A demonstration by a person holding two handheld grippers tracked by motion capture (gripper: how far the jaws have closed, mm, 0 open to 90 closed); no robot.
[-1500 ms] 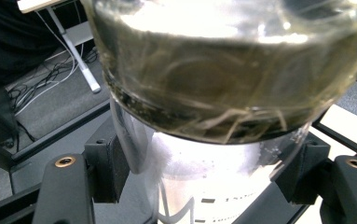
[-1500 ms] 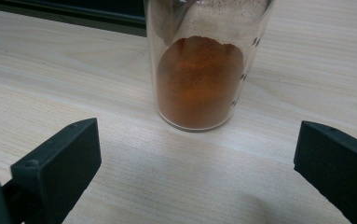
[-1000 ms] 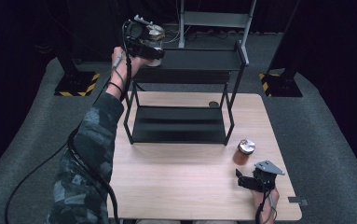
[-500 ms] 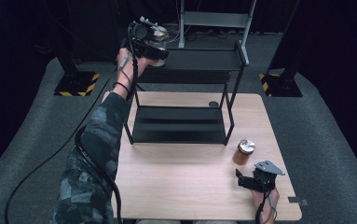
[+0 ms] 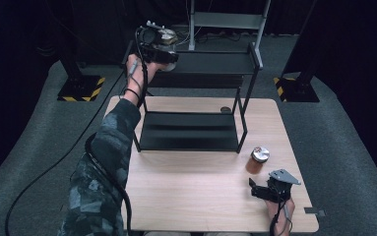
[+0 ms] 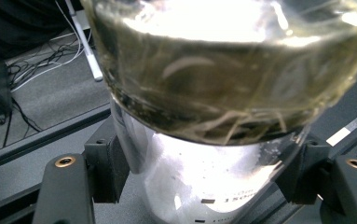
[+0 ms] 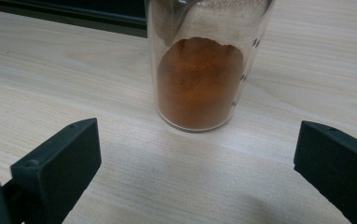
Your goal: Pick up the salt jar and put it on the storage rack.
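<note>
My left gripper [image 5: 160,45] is raised at the left end of the black rack's top shelf [image 5: 210,64], shut on a clear glass jar [image 6: 223,93] of pale stringy contents. Both pads press the jar's lower body, and the jar [image 5: 167,36] stands upright in the grip. A small jar of orange-brown powder [image 5: 258,160] with a metal lid stands on the wooden table [image 5: 196,196] right of the rack. My right gripper [image 5: 255,188] rests just in front of it, open, and the powder jar [image 7: 204,79] stands beyond its jaws, apart from them.
The rack's lower shelf [image 5: 191,130] sits on the table's far half. A small dark round object [image 5: 225,109] lies on the table behind it. A metal stand [image 5: 225,19] is on the grey floor beyond, and cables trail from both grippers.
My left gripper, with the glass jar in it, has shifted slightly right, toward the rack's top shelf. The right gripper and the powder jar have stayed put.
</note>
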